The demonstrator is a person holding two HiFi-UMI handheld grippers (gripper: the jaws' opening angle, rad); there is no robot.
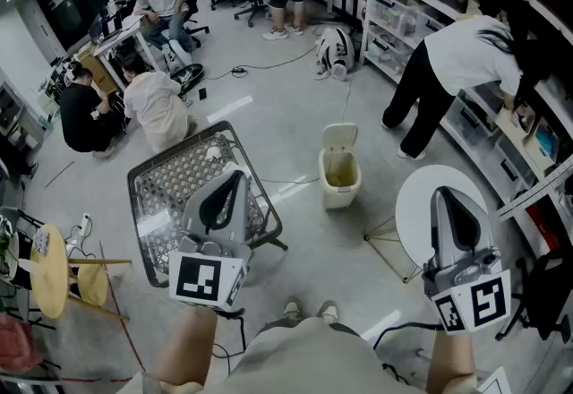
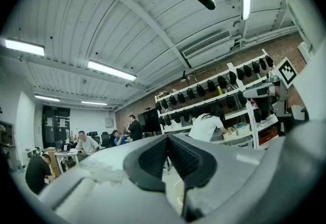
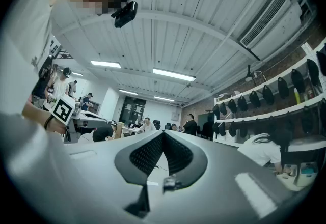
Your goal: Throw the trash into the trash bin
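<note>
**Head view.** My left tongs hang over the near part of a mesh surface. My right tongs hang over a round white surface at 3 o'clock. The bin stands on the floor at 12 o'clock with its lid up and its mouth unobstructed, well apart from both tongs. A white crumpled scrap lies on the mesh at 11 o'clock, just beyond the left tongs. I judge it to be the trash, though it is too small to confirm.

**Left gripper view.** The left tongs are closed pad on pad with nothing between them. They point level across the room toward the shelves. The scrap does not show here.

**Right gripper view.** The right tongs are likewise closed and empty, and aimed across the room.

**Assessment.** Nothing is held, so the pickup is the step in hand.

**Recommendation.**
- Spread the left tongs wide before reaching for the scrap.
- Tip them down toward 11 o'clock and straddle the scrap.
- Close on its bulk, not on an edge, because crumpled paper may slip or catch in the mesh.
- Lift clear before swinging toward the bin at 12 o'clock.
- Release only when directly over the bin's mouth.
- Keep the right tongs aside.
</note>
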